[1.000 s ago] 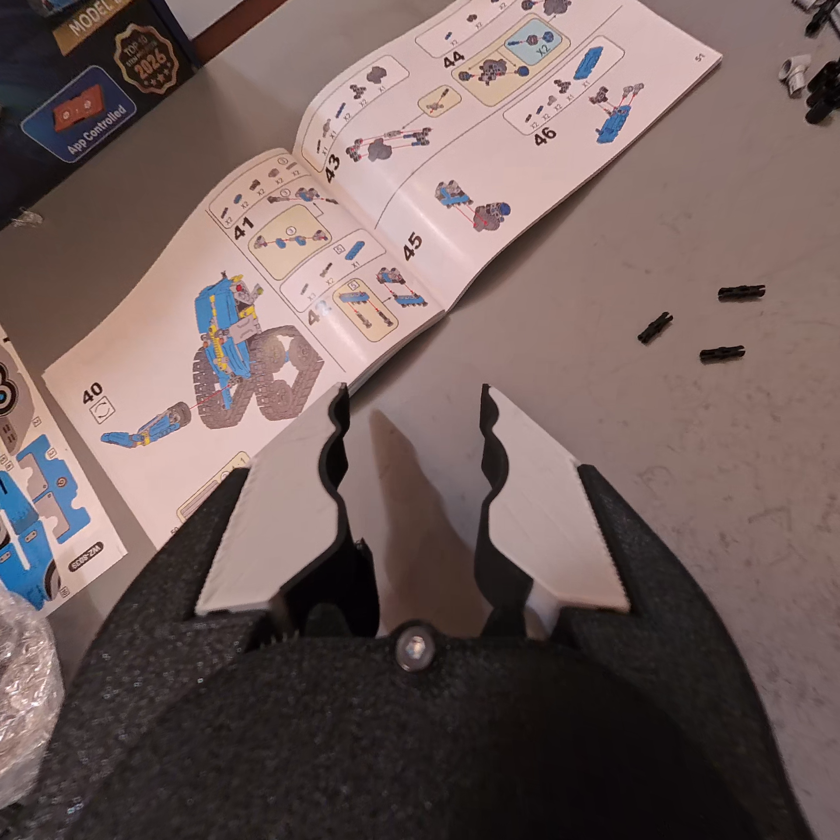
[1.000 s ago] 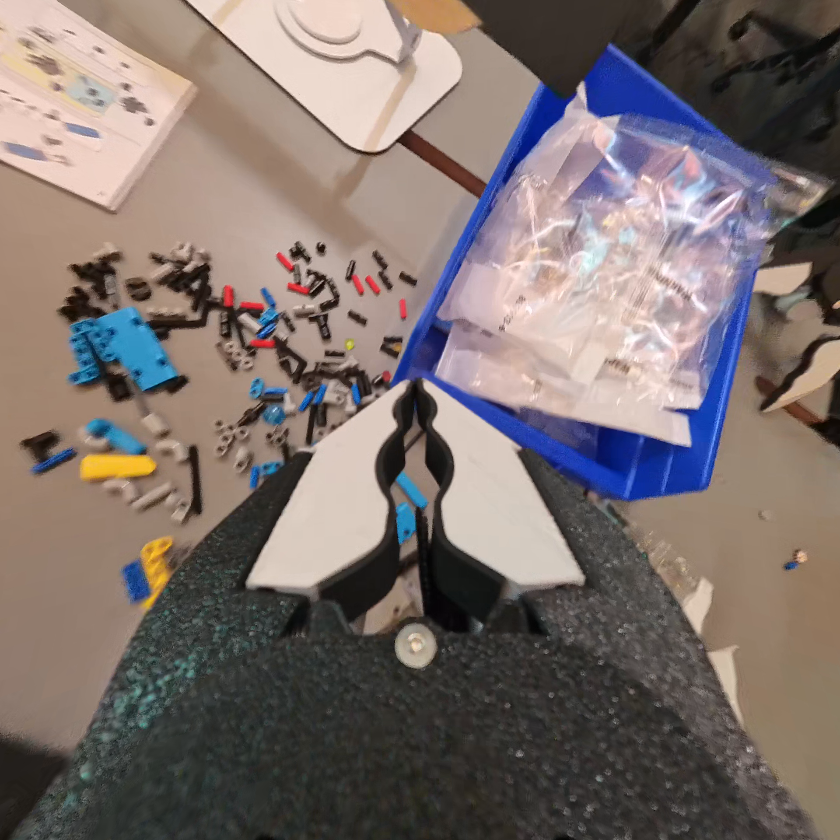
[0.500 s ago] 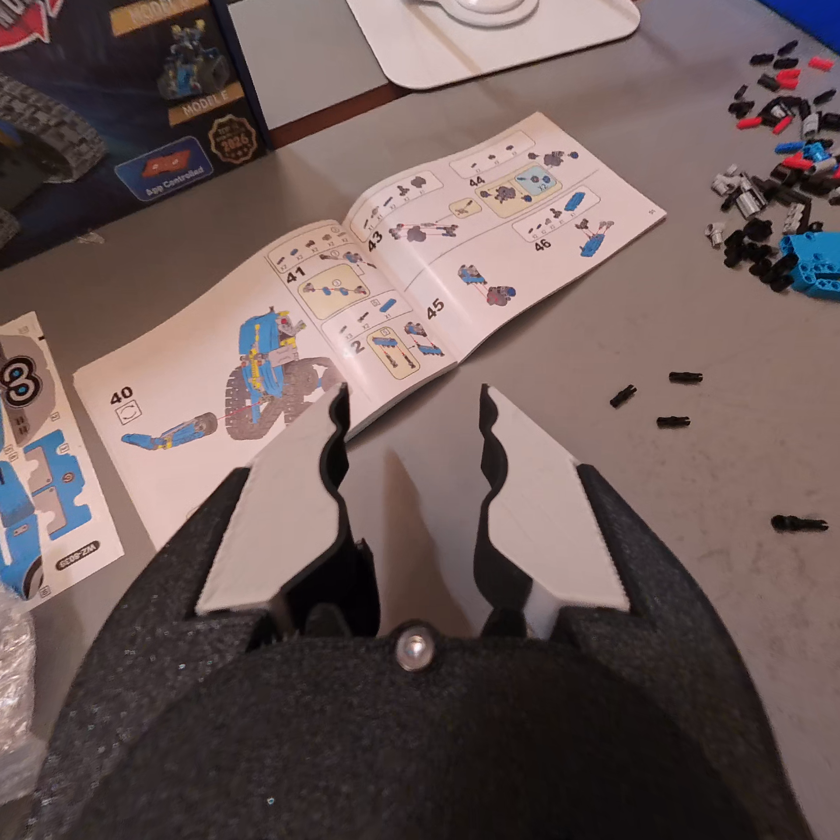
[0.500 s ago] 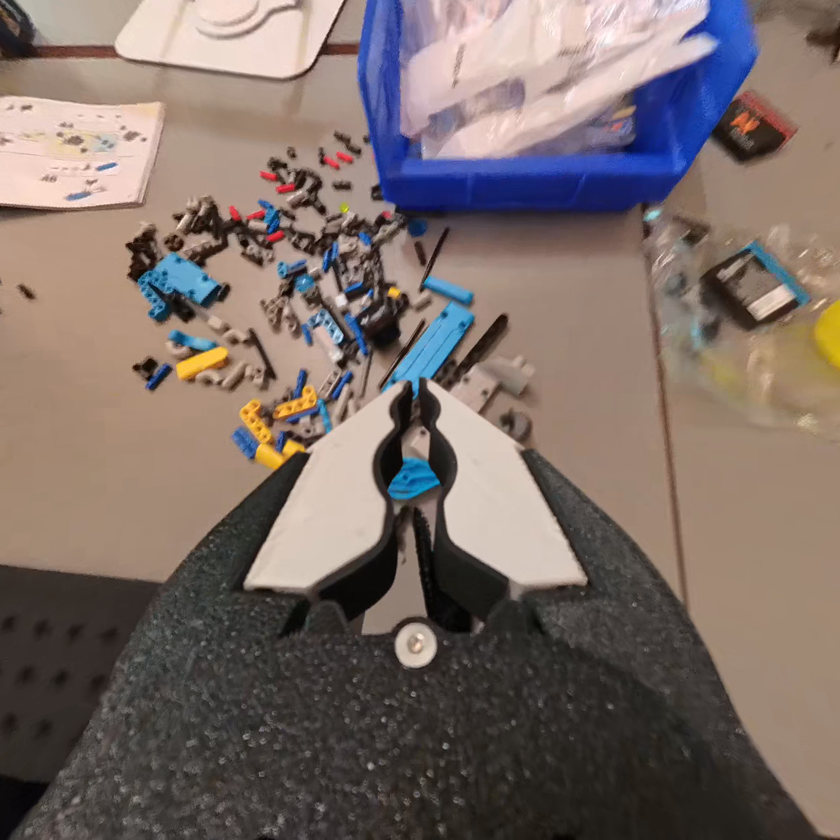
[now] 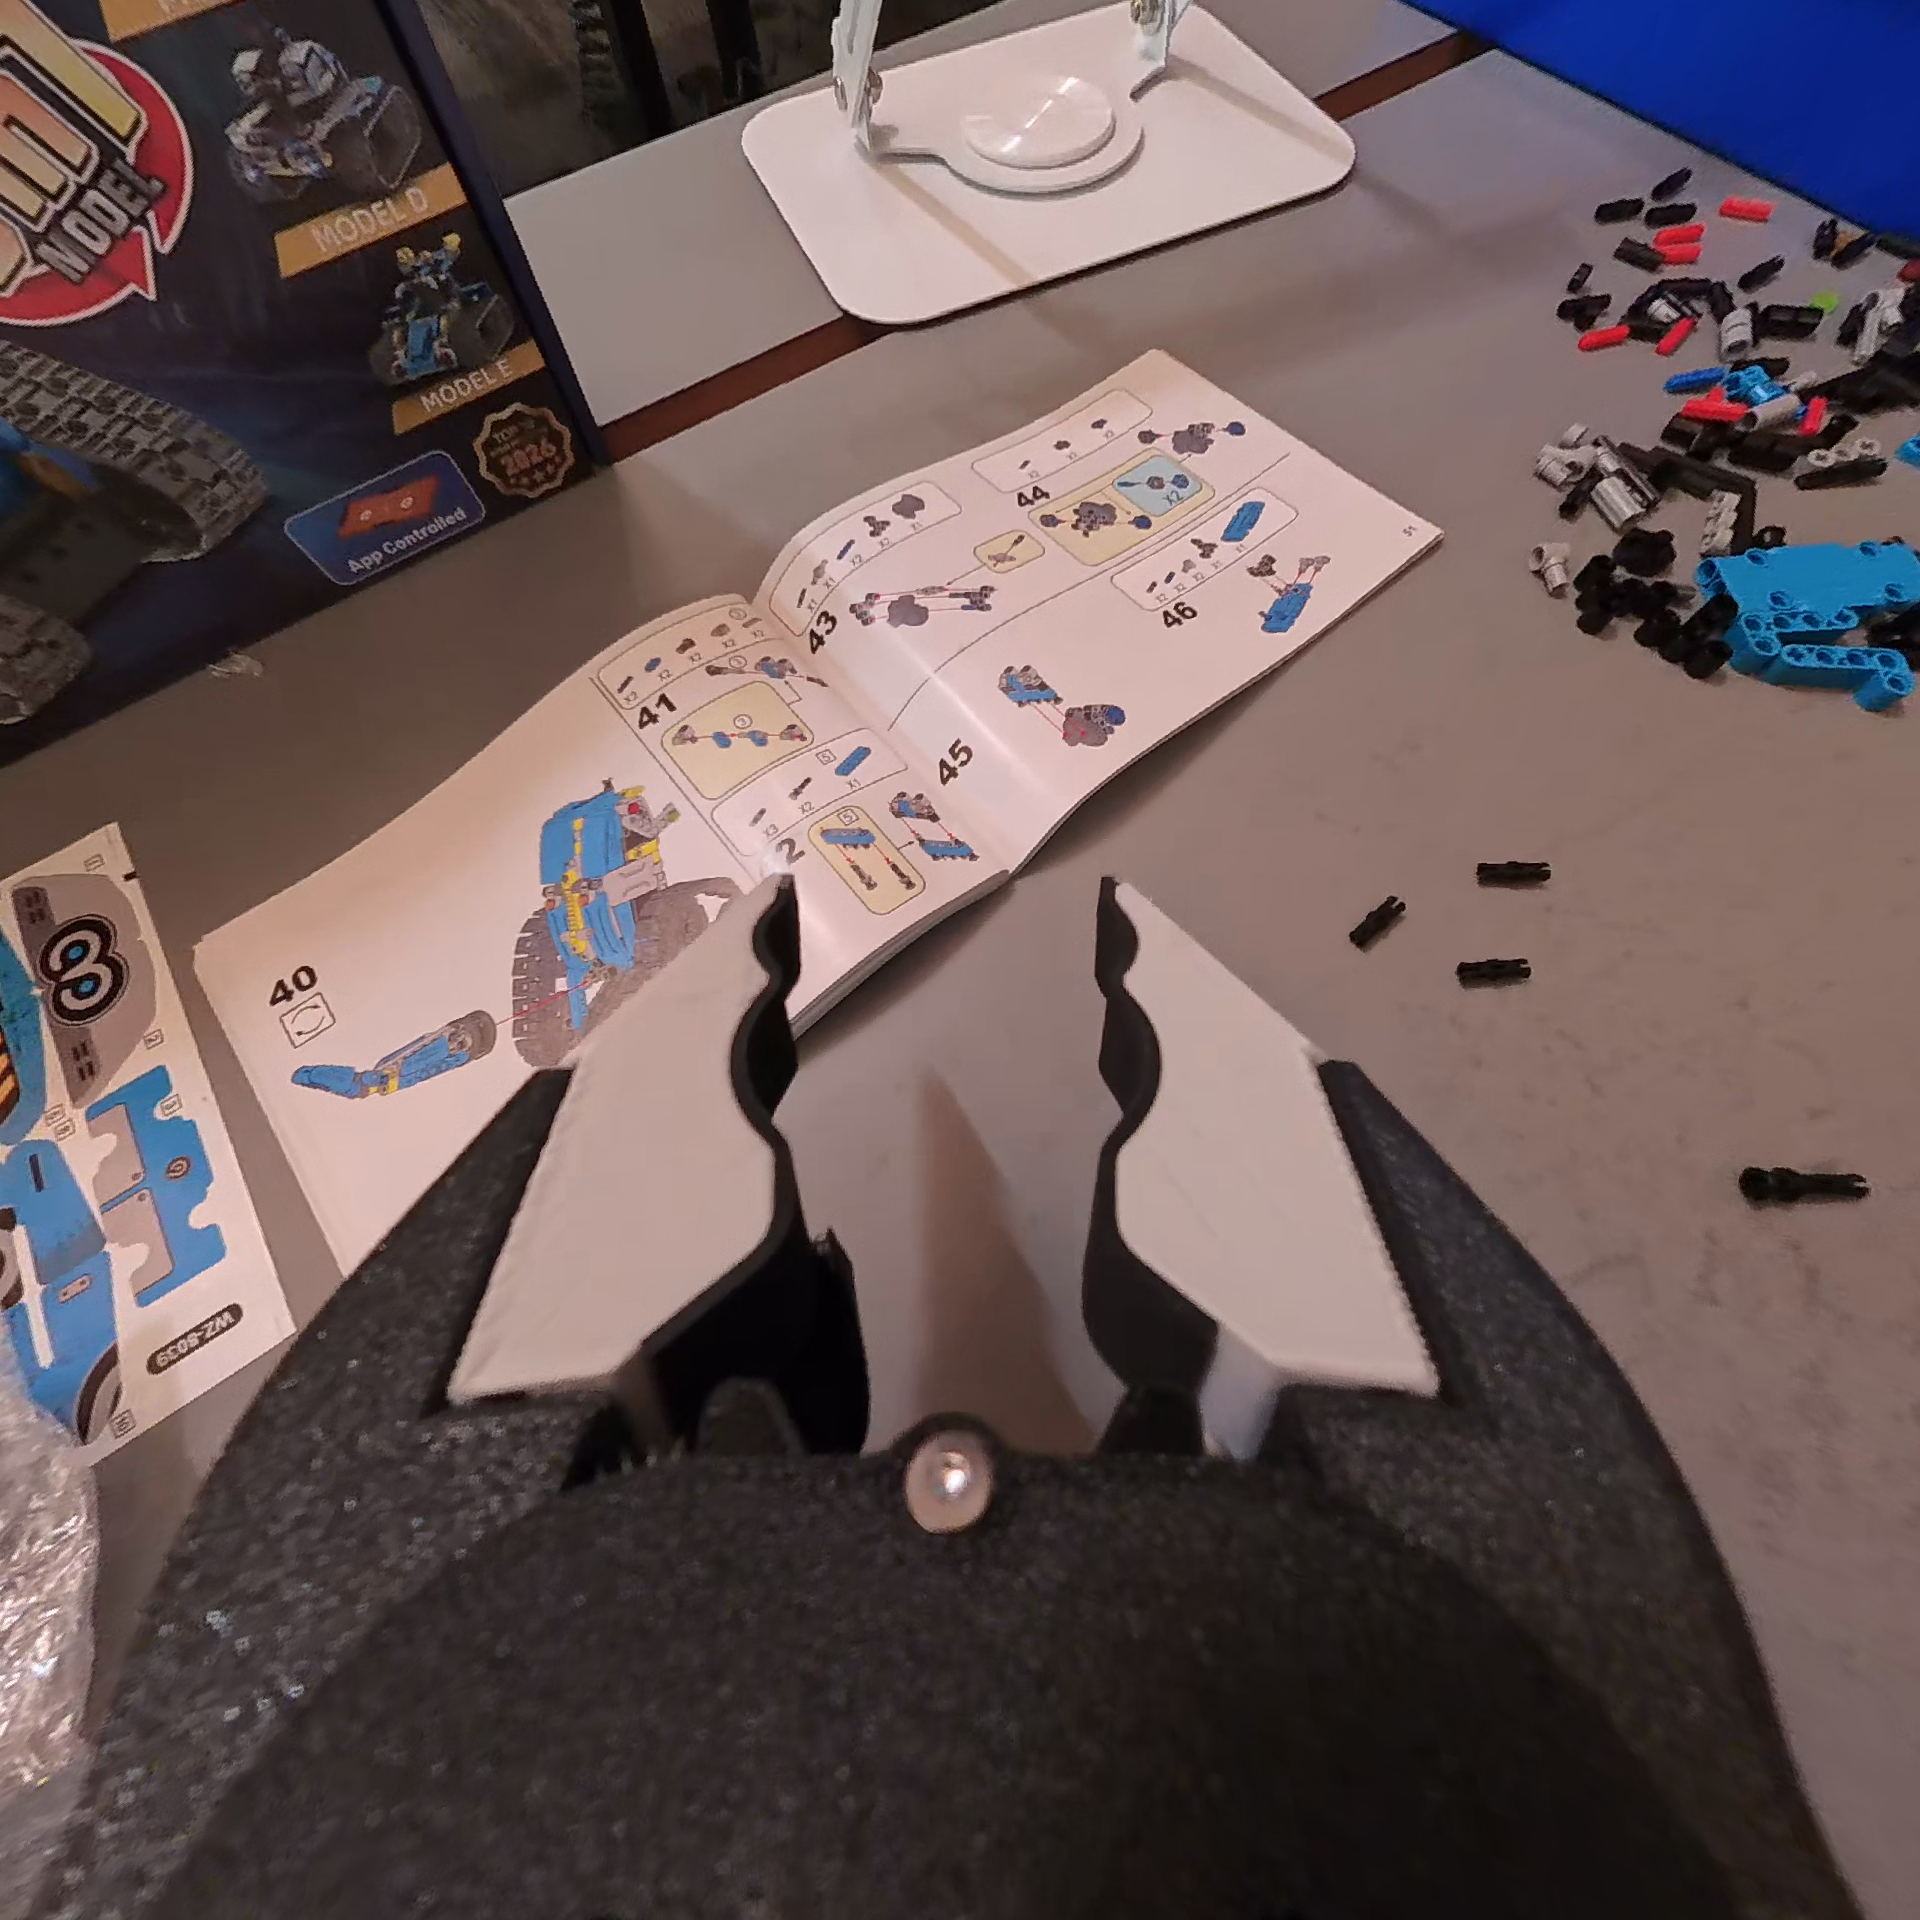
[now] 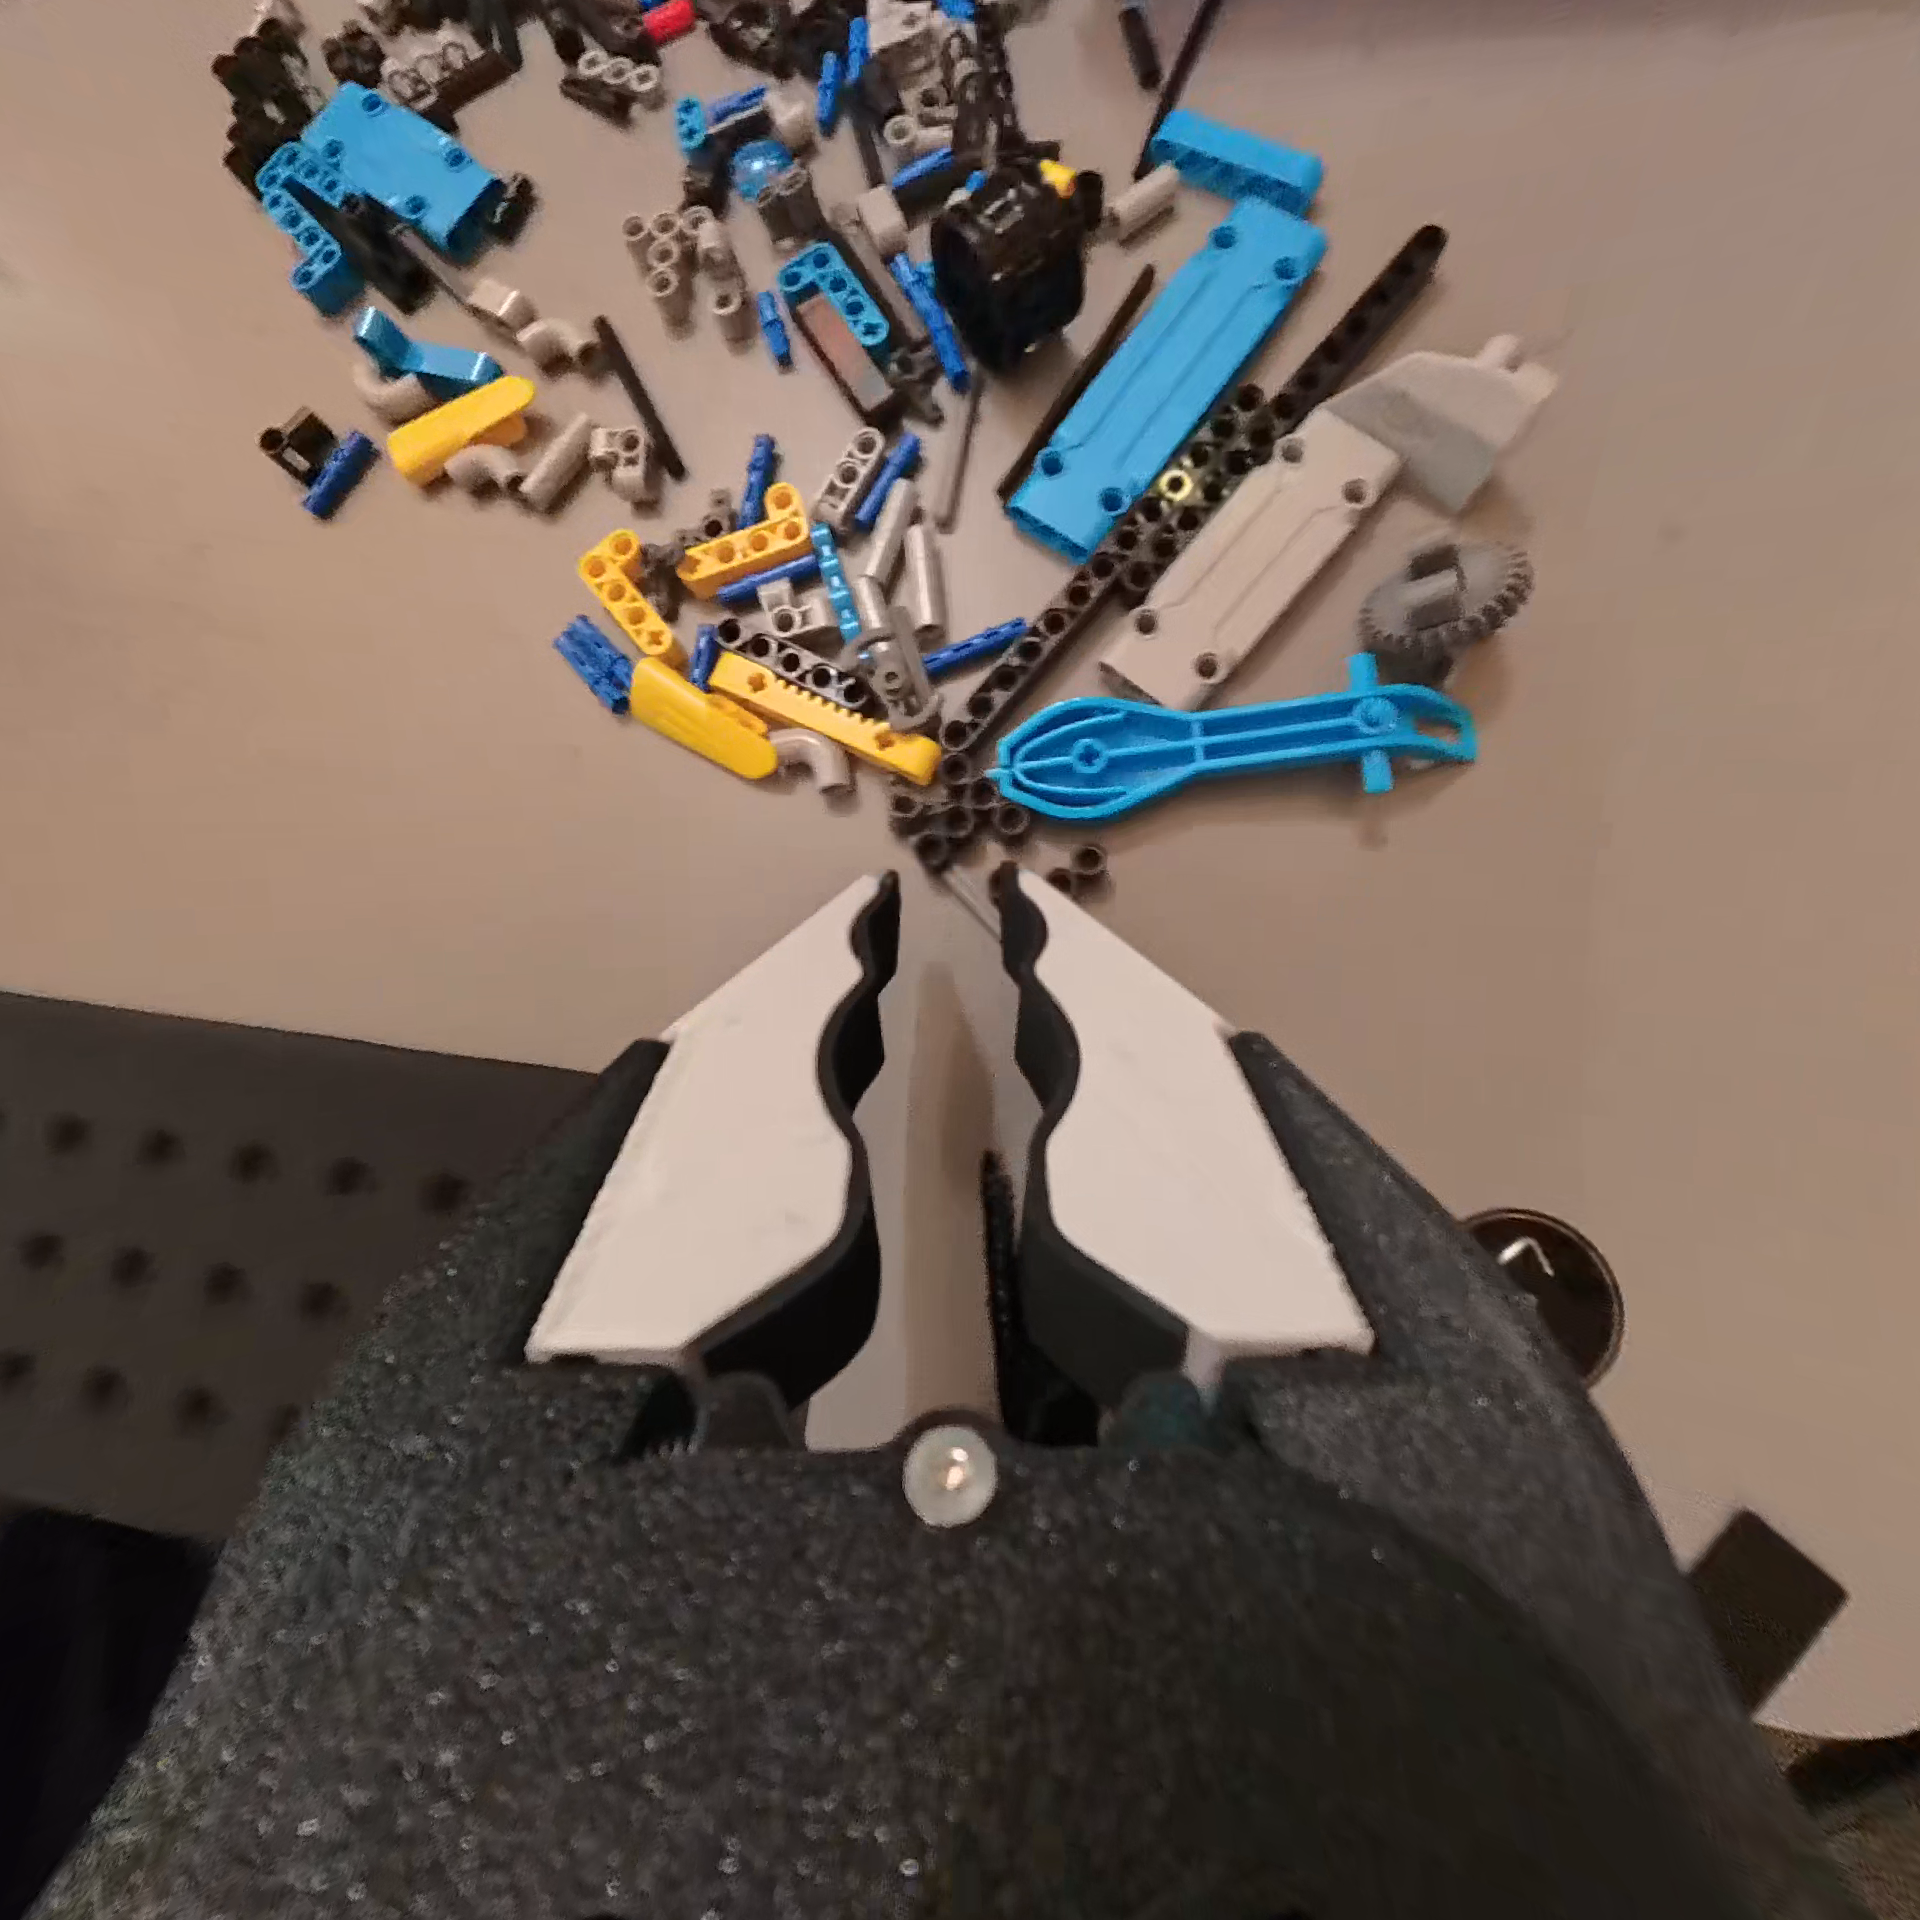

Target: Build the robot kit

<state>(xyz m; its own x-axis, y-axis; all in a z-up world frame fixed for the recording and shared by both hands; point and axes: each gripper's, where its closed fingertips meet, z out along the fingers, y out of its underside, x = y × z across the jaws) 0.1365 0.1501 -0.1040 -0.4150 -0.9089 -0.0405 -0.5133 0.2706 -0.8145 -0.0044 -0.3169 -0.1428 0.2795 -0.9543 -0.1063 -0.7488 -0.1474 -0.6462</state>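
hovering over bare grey table (image 5: 1299,1091), the left gripper (image 5: 940,894) has its jaws spread wide with nothing between them; its left fingertip overlaps the near edge of an open instruction booklet (image 5: 831,727), laid flat so both pages can be read. three black pins (image 5: 1465,925) lie just right of it, a fourth nearer. a sticker sheet (image 5: 114,1122) lies left of the booklet, a printed box (image 5: 260,343) stands behind it, and a white stand base (image 5: 1049,177) sits farther back.

the right gripper (image 6: 943,885) is parted only narrowly and grips nothing, its tips just short of a cluster of black connectors (image 6: 961,810). beyond them lies a spread heap of parts: a blue tool (image 6: 1226,743), a grey panel (image 6: 1247,561), yellow beams (image 6: 727,582), a blue panel (image 6: 1174,384), a grey gear (image 6: 1444,608). the parts are scattered thinly, probably for picking. a dark perforated surface (image 6: 208,1195) borders the table's near edge.
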